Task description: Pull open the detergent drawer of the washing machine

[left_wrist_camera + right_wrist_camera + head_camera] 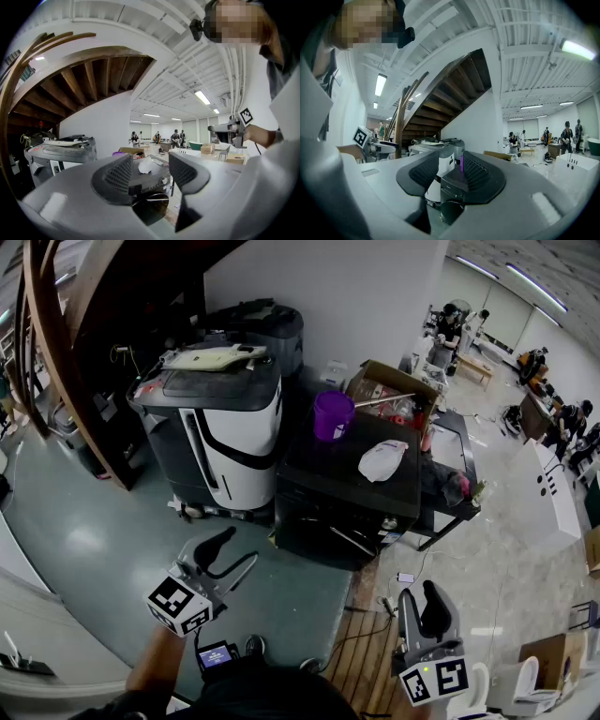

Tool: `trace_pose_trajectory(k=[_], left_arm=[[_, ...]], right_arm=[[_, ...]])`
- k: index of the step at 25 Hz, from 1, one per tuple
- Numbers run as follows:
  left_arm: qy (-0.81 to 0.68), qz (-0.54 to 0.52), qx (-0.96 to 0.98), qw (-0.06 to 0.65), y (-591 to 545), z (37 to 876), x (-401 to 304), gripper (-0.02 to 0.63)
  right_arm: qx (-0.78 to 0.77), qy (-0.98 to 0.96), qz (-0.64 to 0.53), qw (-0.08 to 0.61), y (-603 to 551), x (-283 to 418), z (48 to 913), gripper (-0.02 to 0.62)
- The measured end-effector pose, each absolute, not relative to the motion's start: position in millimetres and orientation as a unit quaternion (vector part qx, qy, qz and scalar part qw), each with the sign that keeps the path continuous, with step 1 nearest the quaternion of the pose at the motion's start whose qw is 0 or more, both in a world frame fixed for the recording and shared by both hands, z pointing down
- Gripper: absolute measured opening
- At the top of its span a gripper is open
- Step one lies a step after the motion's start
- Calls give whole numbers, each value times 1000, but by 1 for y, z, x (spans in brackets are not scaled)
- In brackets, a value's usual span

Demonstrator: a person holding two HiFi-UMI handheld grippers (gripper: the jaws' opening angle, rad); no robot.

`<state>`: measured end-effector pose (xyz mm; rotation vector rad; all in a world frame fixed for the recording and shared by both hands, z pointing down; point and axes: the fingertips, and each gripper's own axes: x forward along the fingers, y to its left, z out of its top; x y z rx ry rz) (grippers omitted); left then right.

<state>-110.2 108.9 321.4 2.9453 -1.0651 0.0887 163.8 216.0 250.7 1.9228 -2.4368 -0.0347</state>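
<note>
The black front-loading washing machine (342, 498) stands in the middle of the floor, beyond both grippers; its detergent drawer cannot be made out on the dark front. Through the left gripper's (150, 171) jaws I see the machine (151, 180) some way off. The right gripper (451, 172) also frames the machine (452, 187) at a distance. In the head view the left gripper (242, 545) is low left and the right gripper (421, 591) low right, both held level. Each gripper's jaws stand slightly apart with nothing between them.
A purple cup (333, 415) and a white bag (382, 460) lie on the washer's top. A white-and-black machine (225, 432) stands to its left, a cardboard box (394, 390) behind it. A wooden staircase (56, 352) rises at far left. People work at the far right.
</note>
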Motion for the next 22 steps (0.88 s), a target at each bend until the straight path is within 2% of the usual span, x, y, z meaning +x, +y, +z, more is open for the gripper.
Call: trace_pose_trajectory(k=[10,22], left_arm=[[-329,18,944,5,106,320,-128,261],[-316,10,949,-4,83,326,-161,259]], right_arm=[[626,-779,-14,26,216,140,249,143],[638,-770,-10,5,197,104,252,143]])
